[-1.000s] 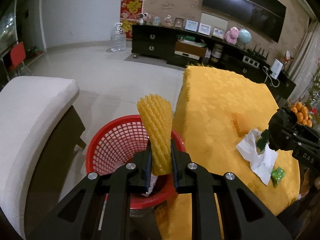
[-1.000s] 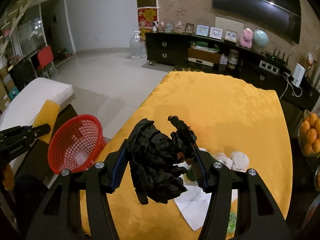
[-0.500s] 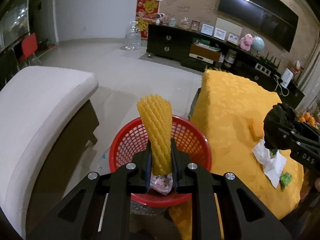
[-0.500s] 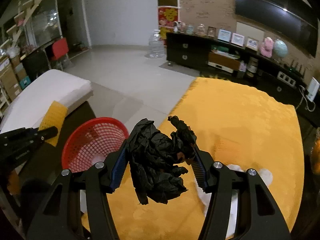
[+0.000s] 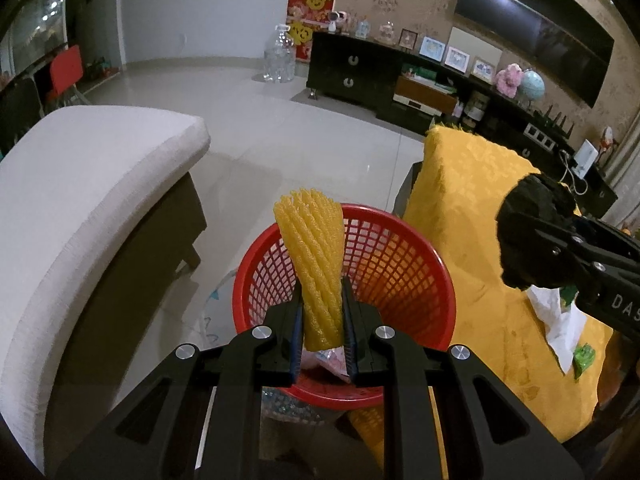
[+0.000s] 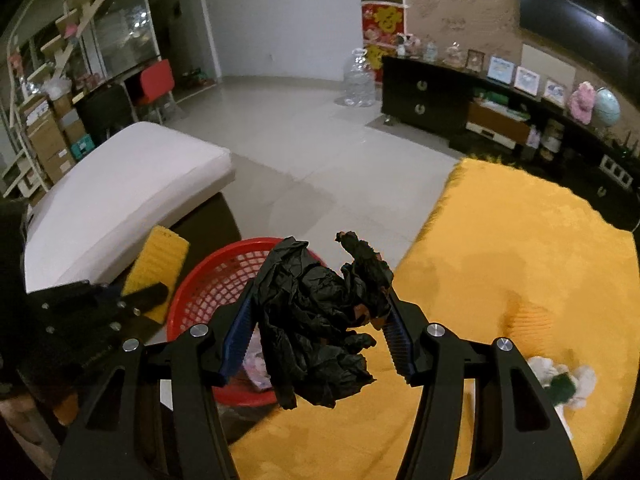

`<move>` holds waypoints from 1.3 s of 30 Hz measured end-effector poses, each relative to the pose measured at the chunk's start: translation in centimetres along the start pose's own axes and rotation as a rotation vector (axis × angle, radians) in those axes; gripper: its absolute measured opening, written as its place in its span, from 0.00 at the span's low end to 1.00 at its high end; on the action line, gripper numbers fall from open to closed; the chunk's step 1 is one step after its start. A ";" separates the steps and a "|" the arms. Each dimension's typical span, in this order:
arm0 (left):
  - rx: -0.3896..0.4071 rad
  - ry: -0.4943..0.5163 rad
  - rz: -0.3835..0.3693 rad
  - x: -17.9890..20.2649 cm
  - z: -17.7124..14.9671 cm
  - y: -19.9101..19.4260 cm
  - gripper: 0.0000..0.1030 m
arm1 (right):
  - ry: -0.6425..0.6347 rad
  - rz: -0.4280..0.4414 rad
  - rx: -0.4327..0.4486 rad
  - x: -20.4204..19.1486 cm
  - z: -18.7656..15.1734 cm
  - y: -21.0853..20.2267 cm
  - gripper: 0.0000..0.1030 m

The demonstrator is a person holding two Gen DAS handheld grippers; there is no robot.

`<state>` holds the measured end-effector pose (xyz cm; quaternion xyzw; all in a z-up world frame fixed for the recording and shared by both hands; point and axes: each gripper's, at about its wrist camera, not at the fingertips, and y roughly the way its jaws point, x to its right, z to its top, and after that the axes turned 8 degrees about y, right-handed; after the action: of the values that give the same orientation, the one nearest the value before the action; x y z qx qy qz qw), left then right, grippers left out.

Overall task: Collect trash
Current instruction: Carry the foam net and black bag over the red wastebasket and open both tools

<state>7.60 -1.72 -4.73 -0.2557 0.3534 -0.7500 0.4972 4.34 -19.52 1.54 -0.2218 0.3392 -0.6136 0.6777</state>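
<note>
the left gripper (image 5: 322, 320) was clamped tight on a yellow foam fruit net (image 5: 314, 256), pinched near its lower end so that the net stood up between the fingers. from the left wrist view it hung directly over the open mouth of the red mesh basket (image 5: 404, 264), which stood on the floor against the edge of the table with the yellow tablecloth (image 5: 472, 216), with a white cushioned seat (image 5: 80, 184) on its other side.

the right gripper (image 6: 316, 316) stood about half open around a crumpled black plastic bag (image 6: 316, 312); both pads pressed into the wad, which bulged out above and hung below the fingers. in the right wrist view the bag sat over the table edge and partly in front of the basket, so it looked near the rim but whether it was fully over the opening could not be told.

some pale scraps already lay at the bottom of the basket, so part of the collecting seemed done. neither held piece was in yet; the net looked ready to be let go, and the bag probably needed to come a little further across. left on the cloth were a white tissue (image 5: 556, 320), a small green wrapper (image 5: 584, 356), and, in the right wrist view, a white and green crumpled wad (image 6: 560, 384), each needing its own trip.
</note>
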 end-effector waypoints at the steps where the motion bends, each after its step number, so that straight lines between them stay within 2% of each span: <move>1: -0.003 -0.001 0.000 0.0 0.0 0.1 0.15 | 0.000 0.005 -0.007 -0.2 0.0 0.3 0.54; 5: -0.021 -0.007 0.001 -0.4 -0.2 0.9 0.15 | 0.007 0.028 -0.036 -0.7 -0.1 1.3 0.55; 20: -0.067 0.001 -0.008 -0.2 -0.2 2.7 0.15 | 0.002 0.029 -0.097 -1.3 -0.3 4.8 0.56; 26: -0.072 -0.005 -0.006 -0.1 -0.3 2.9 0.28 | 0.001 0.031 -0.098 -1.4 -0.2 5.1 0.62; 28: -0.072 -0.008 -0.003 -0.1 -0.4 3.0 0.34 | 0.006 0.036 -0.098 -1.3 -0.1 5.2 0.63; 30: -0.071 -0.010 0.005 -0.1 -0.5 2.9 0.48 | 0.012 0.039 -0.096 -1.2 -0.1 5.2 0.65; 39: -0.068 0.002 0.009 0.0 -0.6 2.7 0.59 | 0.020 0.026 -0.083 -0.8 -0.2 4.7 0.68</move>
<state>8.64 -2.20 -7.21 -0.2703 0.3804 -0.7354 0.4913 7.41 -17.97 -1.84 -0.2391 0.3739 -0.5922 0.6725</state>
